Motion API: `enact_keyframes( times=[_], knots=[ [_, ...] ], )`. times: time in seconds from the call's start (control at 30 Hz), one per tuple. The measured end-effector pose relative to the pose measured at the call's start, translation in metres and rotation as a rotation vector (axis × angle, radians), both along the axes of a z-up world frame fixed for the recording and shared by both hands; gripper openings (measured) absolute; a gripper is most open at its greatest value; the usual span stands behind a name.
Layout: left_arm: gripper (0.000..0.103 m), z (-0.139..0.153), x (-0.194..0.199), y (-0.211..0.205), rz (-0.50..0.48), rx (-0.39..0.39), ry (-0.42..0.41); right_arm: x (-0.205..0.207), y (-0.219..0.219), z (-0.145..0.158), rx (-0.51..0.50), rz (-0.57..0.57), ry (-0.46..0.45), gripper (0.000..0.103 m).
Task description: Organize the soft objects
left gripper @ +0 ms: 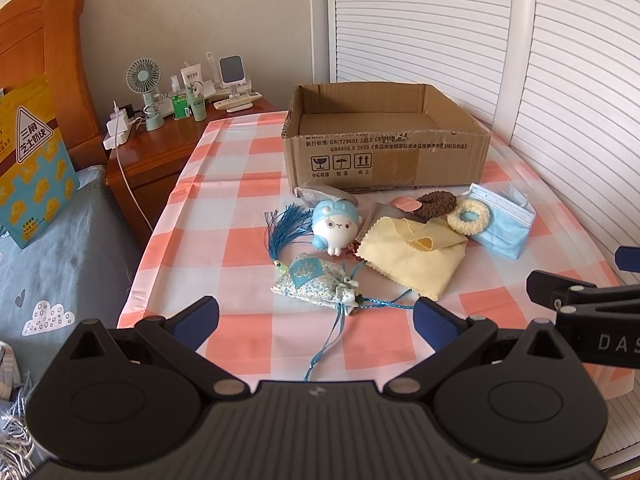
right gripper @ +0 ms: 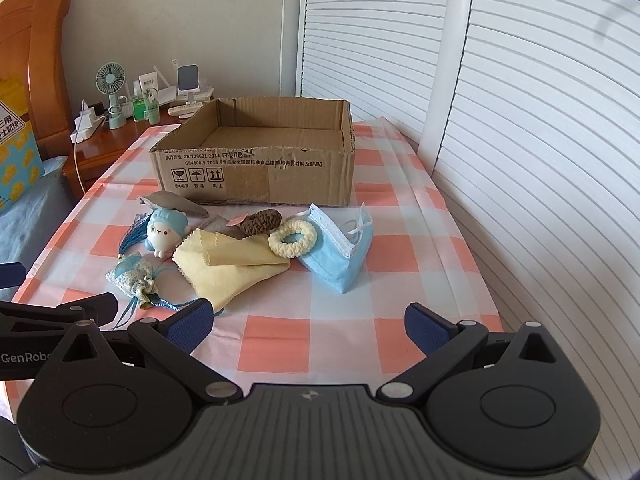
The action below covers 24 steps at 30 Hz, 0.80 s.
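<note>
Soft objects lie in front of an open cardboard box (left gripper: 384, 160) (right gripper: 256, 176): a floral sachet (left gripper: 316, 280) (right gripper: 134, 276) with blue tassel (left gripper: 286, 228), a blue-white plush toy (left gripper: 338, 226) (right gripper: 164, 232), a yellow cloth (left gripper: 412, 256) (right gripper: 232, 264), a brown scrunchie (left gripper: 436, 204) (right gripper: 262, 220), a cream scrunchie (left gripper: 468, 216) (right gripper: 292, 238), a blue face mask (left gripper: 504, 224) (right gripper: 340, 252) and a grey pouch (left gripper: 324, 194) (right gripper: 176, 202). My left gripper (left gripper: 316, 322) is open and empty just before the sachet. My right gripper (right gripper: 308, 324) is open and empty, short of the cloth and mask.
The table carries a pink-and-white checked cloth (left gripper: 248, 204) (right gripper: 400, 248). A wooden nightstand (left gripper: 156, 148) with a fan (left gripper: 146, 92), bottles and chargers stands back left. A bed (left gripper: 52, 272) lies left. White louvered doors (right gripper: 520, 120) stand close on the right.
</note>
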<state>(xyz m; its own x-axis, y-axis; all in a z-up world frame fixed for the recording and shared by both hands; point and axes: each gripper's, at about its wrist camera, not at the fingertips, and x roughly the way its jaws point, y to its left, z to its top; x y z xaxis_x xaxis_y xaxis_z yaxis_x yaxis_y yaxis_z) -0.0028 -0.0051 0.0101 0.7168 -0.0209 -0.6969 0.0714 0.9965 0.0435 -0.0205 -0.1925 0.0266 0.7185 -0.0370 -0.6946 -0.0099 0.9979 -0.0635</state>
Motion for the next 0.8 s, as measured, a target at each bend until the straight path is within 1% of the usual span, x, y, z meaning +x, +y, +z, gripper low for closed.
enact_keyframes(
  times=[0.17,0.3,0.37,0.43,0.57,0.63,0.8],
  knots=[
    [0.102,0.002,0.004,0.001,-0.024,-0.008,-0.015,0.000,-0.001,0.001,0.001,0.009,-0.011,0.103],
    [0.102,-0.002,0.007,0.002,-0.052,-0.009,-0.020,0.003,-0.003,0.000,0.003,0.025,-0.024,0.103],
    [0.102,-0.005,0.009,0.003,-0.075,-0.006,-0.020,0.004,-0.003,-0.001,0.011,0.042,-0.032,0.103],
    [0.102,-0.009,0.011,0.004,-0.096,-0.011,-0.017,0.005,-0.004,-0.002,0.029,0.085,-0.050,0.103],
    [0.102,-0.018,0.017,0.009,-0.109,-0.011,-0.002,0.008,-0.006,-0.007,0.036,0.123,-0.071,0.103],
    [0.102,-0.024,0.020,0.012,-0.114,-0.011,0.010,0.012,-0.009,-0.012,0.025,0.123,-0.065,0.103],
    [0.102,-0.040,0.030,0.021,-0.130,-0.020,0.052,0.025,-0.020,-0.031,0.007,0.111,-0.017,0.103]
  ],
)
